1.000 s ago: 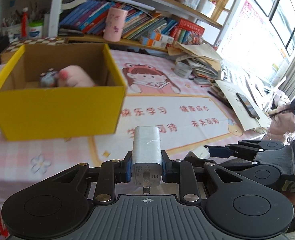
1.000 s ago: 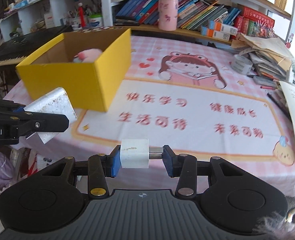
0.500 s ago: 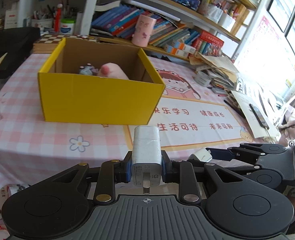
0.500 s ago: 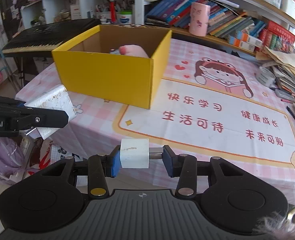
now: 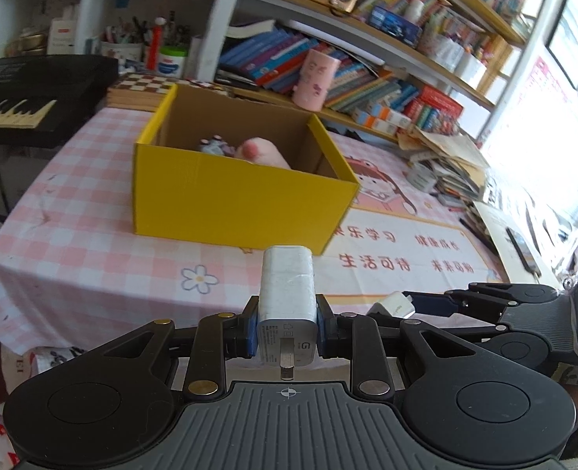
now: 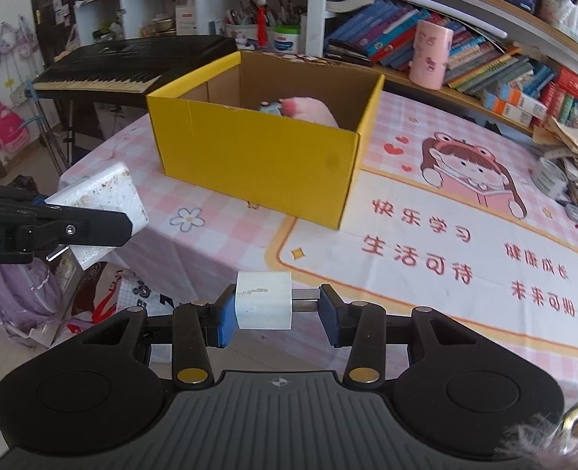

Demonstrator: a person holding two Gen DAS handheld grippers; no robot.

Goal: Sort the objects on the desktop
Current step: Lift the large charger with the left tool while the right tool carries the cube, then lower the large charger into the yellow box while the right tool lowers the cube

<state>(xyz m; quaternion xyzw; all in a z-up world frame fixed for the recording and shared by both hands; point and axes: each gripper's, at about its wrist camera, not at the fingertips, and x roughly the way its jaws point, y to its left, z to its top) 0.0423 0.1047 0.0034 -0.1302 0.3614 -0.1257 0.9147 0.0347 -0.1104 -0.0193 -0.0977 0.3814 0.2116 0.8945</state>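
My left gripper (image 5: 287,331) is shut on a tall white charger (image 5: 287,290), held before the table's near edge. It also shows at the left of the right wrist view (image 6: 101,199). My right gripper (image 6: 277,307) is shut on a small white plug adapter (image 6: 263,299), its metal prongs against the right finger. That adapter shows in the left wrist view (image 5: 394,305). The open yellow cardboard box (image 5: 234,199) (image 6: 265,160) stands on the table, with a pink plush toy (image 6: 308,111) and a small bluish toy (image 5: 213,145) inside.
A pink checked tablecloth (image 5: 73,235) with a cartoon mat (image 6: 445,227) covers the table. A black keyboard (image 6: 132,62) stands at the far left. Bookshelves and a pink cup (image 6: 429,55) lie behind. Papers are piled at the right (image 5: 453,164).
Both grippers have pulled back and up from the table with their chargers still held. The yellow box now looks farther away and more central in both views.
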